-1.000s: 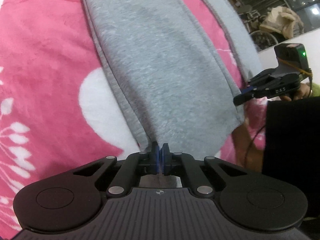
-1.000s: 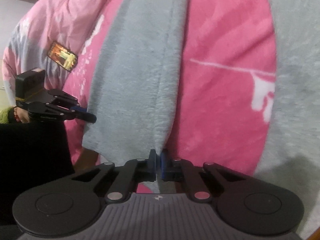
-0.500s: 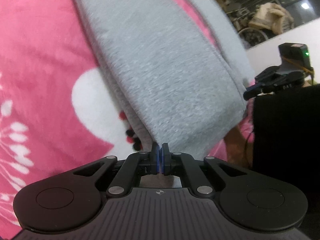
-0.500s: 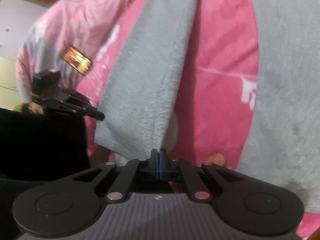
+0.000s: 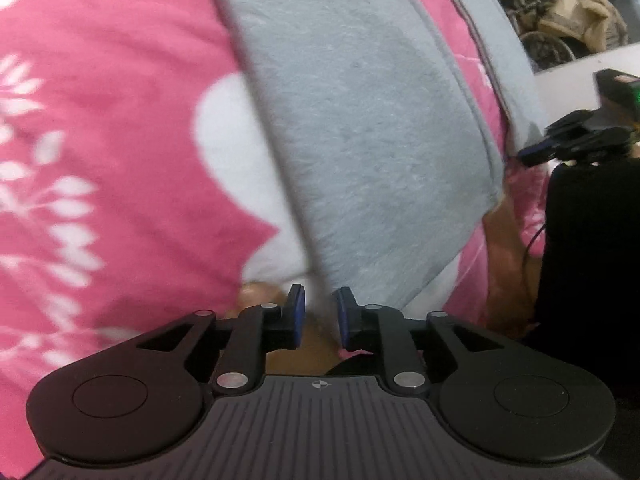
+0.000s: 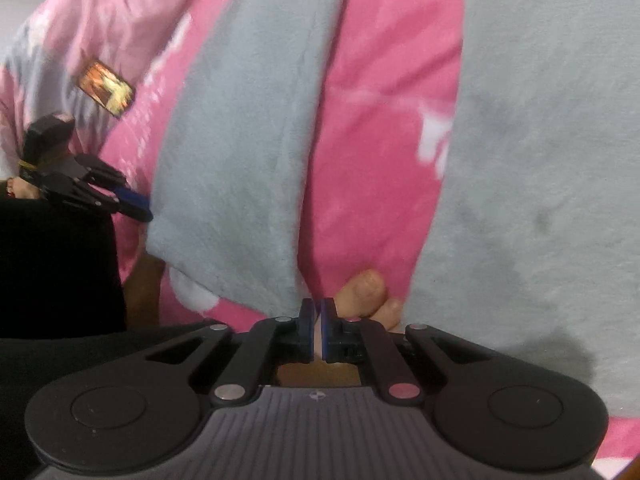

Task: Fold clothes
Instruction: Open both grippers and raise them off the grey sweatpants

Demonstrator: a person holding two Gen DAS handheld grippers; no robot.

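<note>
place: home, likely a bedroom | surface: pink plush blanket (image 5: pixel 100 128) with white floral print, spread wide like bedding | on it: grey fleece garment (image 5: pixel 360 128) | background: white ledge, beyond it wire racks and a tan fleecy bundle (image 5: pixel 580 16), cluttered storage | also: bare toes (image 6: pixel 366 284) at blanket edge

One grey garment (image 5: pixel 360 128), one pink floral blanket (image 5: pixel 100 140), two tools (image 5: pixel 318 312) (image 6: pixel 318 320).

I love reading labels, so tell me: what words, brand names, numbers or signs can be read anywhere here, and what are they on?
No text can be read.
Patch on the pink cloth: orange and dark, too blurred to read.
Pale marks beside the patch: blurred.
Box on the right gripper: green light, no legible label.
</note>
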